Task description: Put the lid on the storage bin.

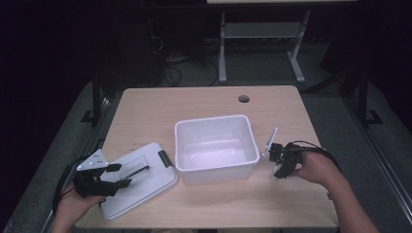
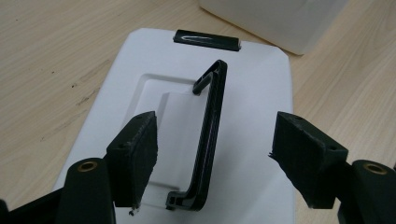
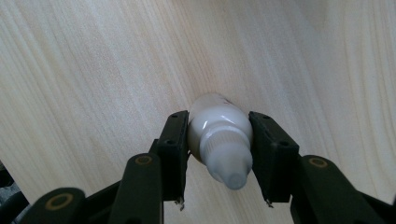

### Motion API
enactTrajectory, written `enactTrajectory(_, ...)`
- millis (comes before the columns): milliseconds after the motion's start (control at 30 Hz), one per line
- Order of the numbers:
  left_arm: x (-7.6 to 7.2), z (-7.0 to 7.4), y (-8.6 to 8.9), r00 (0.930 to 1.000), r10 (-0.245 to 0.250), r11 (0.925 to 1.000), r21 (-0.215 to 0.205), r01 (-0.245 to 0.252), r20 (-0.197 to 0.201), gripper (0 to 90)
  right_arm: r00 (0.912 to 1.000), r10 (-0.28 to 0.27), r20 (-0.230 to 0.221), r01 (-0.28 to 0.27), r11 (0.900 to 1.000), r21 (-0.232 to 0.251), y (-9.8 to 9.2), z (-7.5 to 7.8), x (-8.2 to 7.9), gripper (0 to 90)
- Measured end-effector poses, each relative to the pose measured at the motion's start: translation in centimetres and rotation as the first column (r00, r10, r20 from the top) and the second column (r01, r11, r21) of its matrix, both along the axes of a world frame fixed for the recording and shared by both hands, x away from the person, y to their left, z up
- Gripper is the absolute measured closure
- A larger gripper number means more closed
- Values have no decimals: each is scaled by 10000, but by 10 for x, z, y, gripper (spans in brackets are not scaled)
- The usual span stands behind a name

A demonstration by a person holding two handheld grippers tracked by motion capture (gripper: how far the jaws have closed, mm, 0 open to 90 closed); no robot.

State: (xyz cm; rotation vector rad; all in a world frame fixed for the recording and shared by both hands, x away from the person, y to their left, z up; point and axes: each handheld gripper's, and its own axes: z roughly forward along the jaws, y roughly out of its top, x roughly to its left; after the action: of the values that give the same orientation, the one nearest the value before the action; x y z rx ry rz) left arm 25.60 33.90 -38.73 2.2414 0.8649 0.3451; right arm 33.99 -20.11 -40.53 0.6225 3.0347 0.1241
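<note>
**Bin blocking the middle, open wood behind it**

A white bin is sitting mid-table, walling off the straight path between the two sides. Its flat lid is lying just left of it, with a raised black handle sticking up between the spread jaws of the left gripper. Bare wood is lying open behind the bin.

Lab-like workspace: bare wooden desk, tangled floor cables, metal stand.
</note>
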Motion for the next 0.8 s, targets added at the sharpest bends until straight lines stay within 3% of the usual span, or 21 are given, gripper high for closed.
enactTrajectory(300, 2, -4, -2, 9999, -56, 9999, 90, 58, -138, 303, 10000, -52, 20, 52, 10000, 21, -1, 3, -2, 593)
enactTrajectory(800, 3, -5, -2, 9999, -26, 10000, 42, 27, -167, 303, 9999, 51, 142, -52, 10000, 27, 0, 26, -11, 594)
